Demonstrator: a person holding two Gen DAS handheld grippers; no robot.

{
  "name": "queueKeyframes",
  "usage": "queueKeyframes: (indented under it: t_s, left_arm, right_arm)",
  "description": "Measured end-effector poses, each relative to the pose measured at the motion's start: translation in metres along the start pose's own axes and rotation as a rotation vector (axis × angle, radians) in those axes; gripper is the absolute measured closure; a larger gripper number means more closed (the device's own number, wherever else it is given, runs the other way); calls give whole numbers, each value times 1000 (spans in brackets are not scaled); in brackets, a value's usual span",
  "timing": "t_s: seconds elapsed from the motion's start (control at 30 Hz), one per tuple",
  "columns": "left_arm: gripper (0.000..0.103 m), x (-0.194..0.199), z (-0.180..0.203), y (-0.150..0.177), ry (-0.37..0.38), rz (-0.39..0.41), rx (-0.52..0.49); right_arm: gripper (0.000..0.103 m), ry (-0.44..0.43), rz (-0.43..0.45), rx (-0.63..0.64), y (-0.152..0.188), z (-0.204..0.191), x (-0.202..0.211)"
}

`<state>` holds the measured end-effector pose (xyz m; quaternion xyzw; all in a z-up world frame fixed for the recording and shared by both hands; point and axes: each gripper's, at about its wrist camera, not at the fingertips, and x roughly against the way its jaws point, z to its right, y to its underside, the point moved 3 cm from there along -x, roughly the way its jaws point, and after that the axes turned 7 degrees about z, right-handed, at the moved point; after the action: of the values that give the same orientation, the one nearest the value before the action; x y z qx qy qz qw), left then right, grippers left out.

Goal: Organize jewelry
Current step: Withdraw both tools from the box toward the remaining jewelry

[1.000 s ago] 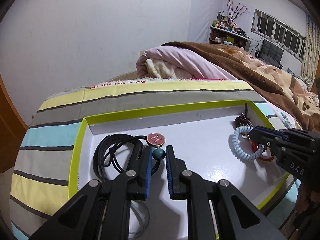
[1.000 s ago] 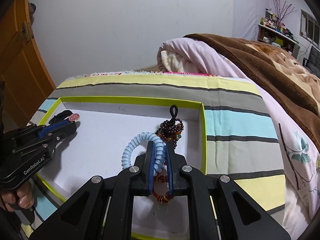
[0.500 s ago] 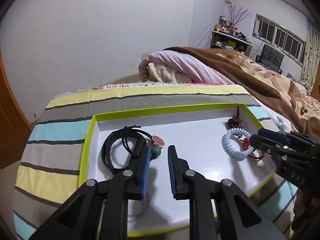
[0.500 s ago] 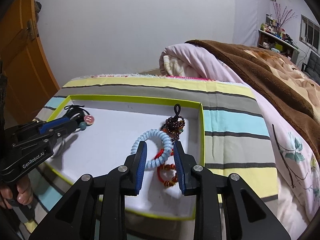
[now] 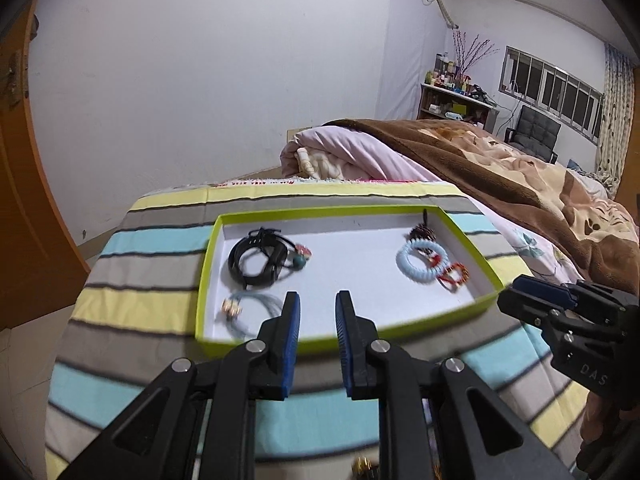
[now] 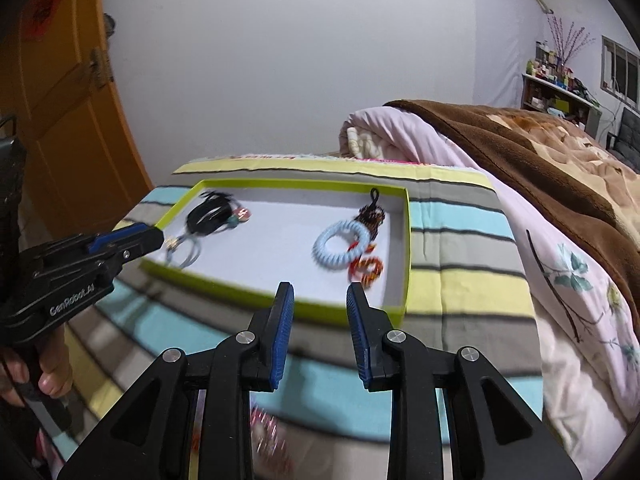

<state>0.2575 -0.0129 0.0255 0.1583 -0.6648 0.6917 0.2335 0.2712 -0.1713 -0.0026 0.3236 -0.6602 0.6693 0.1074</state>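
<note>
Now both grippers hang over the striped cloth (image 5: 152, 312) just short of the green-rimmed tray (image 5: 404, 210), each with jaws parted and nothing between them. Beyond the left gripper (image 5: 317, 312) fingertips, to their left, lie the black cord bundle (image 5: 256, 258) and a pale blue loop (image 5: 250, 306). Ahead of the right gripper (image 6: 320, 300), slightly to its right, sit the light blue coil band (image 6: 342, 246), red bead bracelet (image 6: 366, 268) and dark bead string (image 6: 372, 214), all inside the tray.
</note>
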Motion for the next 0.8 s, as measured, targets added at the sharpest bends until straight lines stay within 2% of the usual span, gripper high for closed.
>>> queueKeyframes:
  t_s: [0.4, 0.8]
  left_arm:
    - [84, 73, 19, 35, 2, 40, -10]
    - [84, 114, 23, 71, 5, 44, -18]
  right_arm:
    - [75, -32, 44, 14, 35, -21, 72]
    - [75, -39, 48, 11, 65, -29, 112]
